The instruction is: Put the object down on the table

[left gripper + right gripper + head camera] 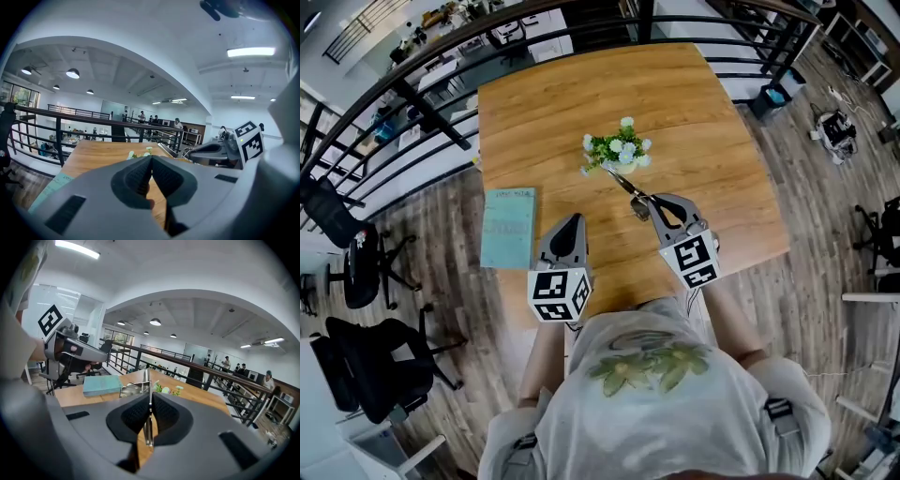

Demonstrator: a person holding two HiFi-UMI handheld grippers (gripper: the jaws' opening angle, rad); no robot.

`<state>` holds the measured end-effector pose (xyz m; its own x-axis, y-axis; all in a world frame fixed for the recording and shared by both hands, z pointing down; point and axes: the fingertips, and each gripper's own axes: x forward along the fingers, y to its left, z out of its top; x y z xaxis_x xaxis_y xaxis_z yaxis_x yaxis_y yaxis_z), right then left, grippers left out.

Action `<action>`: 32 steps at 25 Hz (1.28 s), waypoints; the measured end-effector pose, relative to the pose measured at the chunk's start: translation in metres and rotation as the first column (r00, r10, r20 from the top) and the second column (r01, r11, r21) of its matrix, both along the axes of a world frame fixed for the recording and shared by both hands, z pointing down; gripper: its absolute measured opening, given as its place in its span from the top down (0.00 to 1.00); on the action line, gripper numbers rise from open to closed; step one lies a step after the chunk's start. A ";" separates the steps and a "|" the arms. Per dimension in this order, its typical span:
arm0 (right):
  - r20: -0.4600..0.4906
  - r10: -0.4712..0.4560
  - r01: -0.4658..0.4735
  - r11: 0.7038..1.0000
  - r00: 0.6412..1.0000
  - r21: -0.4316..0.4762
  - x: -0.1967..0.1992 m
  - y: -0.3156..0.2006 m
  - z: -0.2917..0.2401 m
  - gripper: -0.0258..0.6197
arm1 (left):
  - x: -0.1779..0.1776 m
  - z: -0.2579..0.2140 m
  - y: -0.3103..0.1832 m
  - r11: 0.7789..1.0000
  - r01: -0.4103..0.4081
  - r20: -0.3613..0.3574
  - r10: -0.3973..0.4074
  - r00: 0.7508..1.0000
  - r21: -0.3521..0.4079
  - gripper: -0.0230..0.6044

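A slim metal utensil (pixel 623 184) with a flat blade sticks out ahead of my right gripper (pixel 654 199), which is shut on its handle. In the right gripper view the handle (pixel 148 427) is pinched between the pads and the blade (pixel 132 389) points toward the flowers. The utensil hangs above the wooden table (pixel 694 112), near its front half. My left gripper (pixel 572 217) is beside it on the left, over the table's front edge. Its jaws (pixel 151 159) are shut together with nothing between them.
A small pot of white flowers with green leaves (pixel 617 148) stands mid-table, just beyond the utensil's tip. A teal book (pixel 508 227) lies at the table's left front corner. A black railing (pixel 431 56) runs behind the table, and office chairs (pixel 356 262) stand on the floor at left.
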<state>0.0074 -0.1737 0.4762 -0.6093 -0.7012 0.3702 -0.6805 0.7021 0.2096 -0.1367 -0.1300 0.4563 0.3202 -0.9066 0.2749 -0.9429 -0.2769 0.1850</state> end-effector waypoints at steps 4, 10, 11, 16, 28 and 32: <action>-0.034 0.000 -0.002 0.999 0.999 -0.038 0.000 0.000 0.022 0.94 | -0.006 0.009 0.004 1.000 0.007 -0.001 -0.007 1.000 -0.020 0.94; -0.086 -0.004 -0.004 0.996 0.996 -0.093 0.000 -0.003 0.053 0.94 | -0.017 0.017 -0.002 0.999 0.024 0.002 -0.024 1.000 -0.038 0.94; -0.098 -0.005 -0.005 0.995 0.995 -0.100 -0.001 -0.004 0.057 0.94 | -0.019 0.018 -0.003 0.999 0.026 0.000 -0.026 1.000 -0.039 0.94; -0.155 -0.018 0.000 0.993 0.988 -0.114 -0.003 -0.006 0.075 0.94 | -0.020 0.023 -0.008 0.999 0.024 -0.004 -0.025 1.000 -0.048 0.94; -0.251 -0.070 0.020 0.980 0.965 -0.197 -0.012 -0.008 0.126 0.94 | -0.029 0.035 -0.010 0.997 0.033 -0.008 -0.034 0.999 -0.076 0.94; -0.281 -0.093 0.032 0.976 0.955 -0.213 -0.014 -0.005 0.141 0.94 | -0.031 0.040 -0.009 0.996 0.039 -0.010 -0.040 0.999 -0.086 0.94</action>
